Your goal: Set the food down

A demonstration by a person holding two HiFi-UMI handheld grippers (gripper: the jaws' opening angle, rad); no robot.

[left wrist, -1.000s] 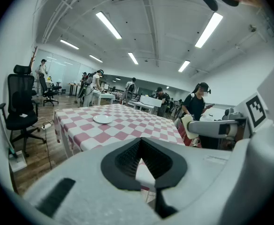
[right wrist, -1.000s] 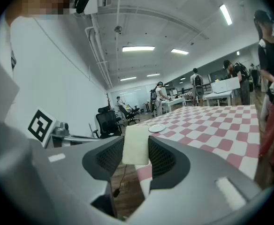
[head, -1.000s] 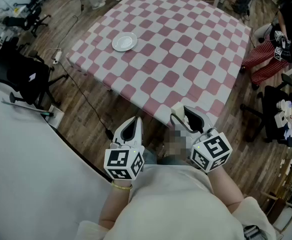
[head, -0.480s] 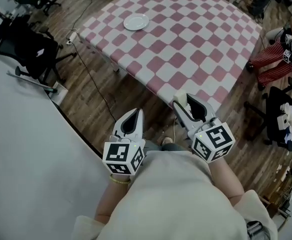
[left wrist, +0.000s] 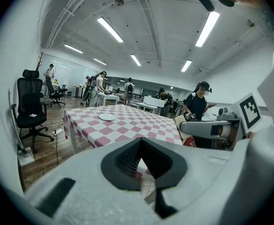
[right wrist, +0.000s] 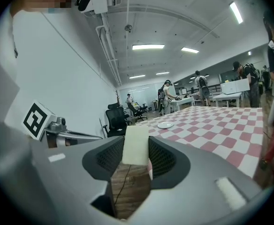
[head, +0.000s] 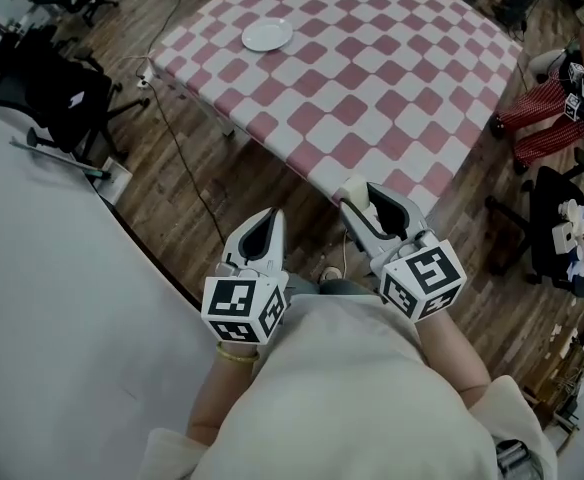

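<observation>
Your right hand-held gripper [right wrist: 136, 157] is clenched on the food [right wrist: 136, 143], a pale, flat-sided slab pinched upright between the two pads, with its top standing proud of the jaws. Your left hand-held gripper [left wrist: 140, 149] has its jaws closed tip to tip with nothing between them, and you hold it low at your side, level with the right one. Both sit close in front of your body, over the wooden floor [head: 204, 206]. The near corner of the bench [head: 372, 80], under its pink-and-white checked cloth, lies just ahead of the right jaws. The only thing on the bench is a small white plate [head: 267, 36] near the far left corner, well apart from the food. So you seem to be in the carrying step, with the setting down not begun. If the plate is where it goes, you will need to walk along the bench, since it looks out of reach from this corner. Keep the grip firm and the slab upright as you go, lower it until it rests on a surface, and only then let the jaws part.
</observation>
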